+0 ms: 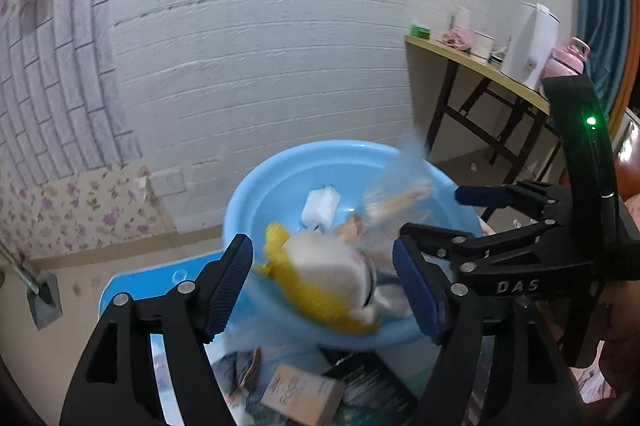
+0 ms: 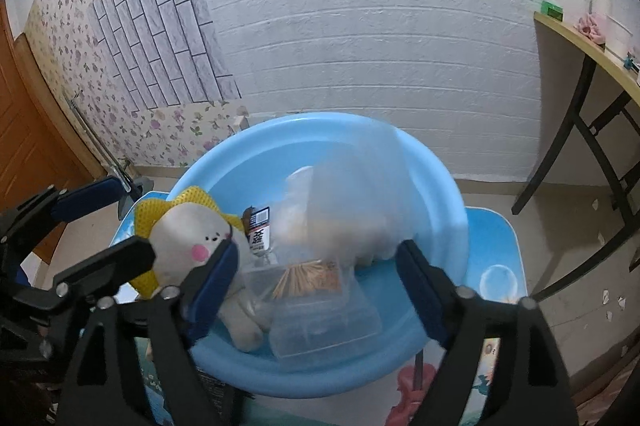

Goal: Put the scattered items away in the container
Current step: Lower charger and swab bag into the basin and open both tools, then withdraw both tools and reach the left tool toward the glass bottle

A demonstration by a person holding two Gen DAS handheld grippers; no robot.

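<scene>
Filling the middle of both views, a blue basin (image 2: 448,210) stands on a small blue table (image 2: 496,246). Inside it, at centre left of the right wrist view, lies a white plush toy (image 2: 188,238) with a yellow collar, part of it over the rim. Right of the toy a clear bag (image 2: 352,194), blurred, lies over a clear box (image 2: 324,326) of toothpicks. A small white item (image 1: 322,206) lies on the basin floor, centre of the left view. At lower centre of that view a cardboard box (image 1: 304,390) lies outside the basin.

Both tongs stand released. The left gripper (image 1: 322,286) frames the toy without pressing it; the right gripper (image 2: 316,286) hangs over the clear box, touching nothing.
</scene>
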